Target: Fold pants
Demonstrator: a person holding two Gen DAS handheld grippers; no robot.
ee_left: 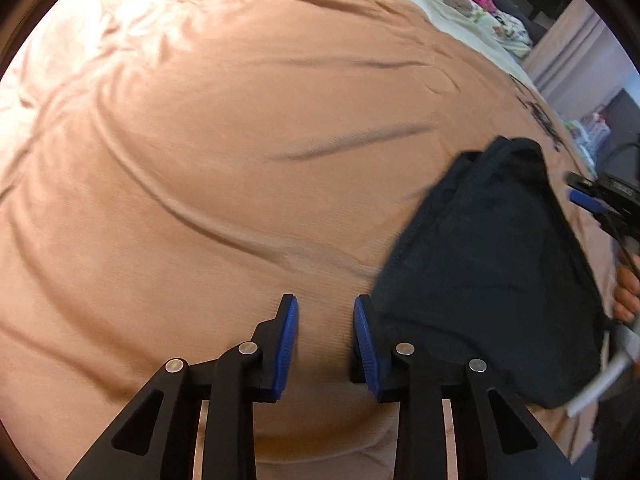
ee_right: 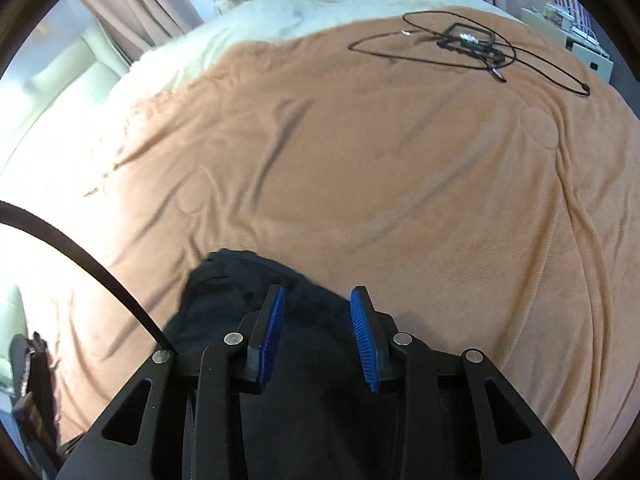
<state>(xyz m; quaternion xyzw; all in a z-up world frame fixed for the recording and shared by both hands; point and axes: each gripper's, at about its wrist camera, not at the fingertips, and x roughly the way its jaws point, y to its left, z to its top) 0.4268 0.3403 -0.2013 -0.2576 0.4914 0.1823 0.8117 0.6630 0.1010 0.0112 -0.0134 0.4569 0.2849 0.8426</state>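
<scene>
Dark navy pants point(ee_left: 488, 264) bunched on orange blanket point(ee_left: 224, 160), just right of left gripper point(ee_left: 326, 340) fingers, released, beneath right gripper point(ee_right: 318, 336) fingers, also released

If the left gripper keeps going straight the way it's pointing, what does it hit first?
Probably the orange fleece blanket: the open left gripper has only that between its fingers. The dark navy folded pants lie just right of that line; depth is unclear.

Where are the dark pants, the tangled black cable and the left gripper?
dark pants point(ee_left: 488, 280), left wrist view, middle of the bunched fabric.
tangled black cable point(ee_right: 472, 46), right wrist view, on the knot of loops.
left gripper point(ee_left: 326, 340), left wrist view, midway between its fingertips.
</scene>
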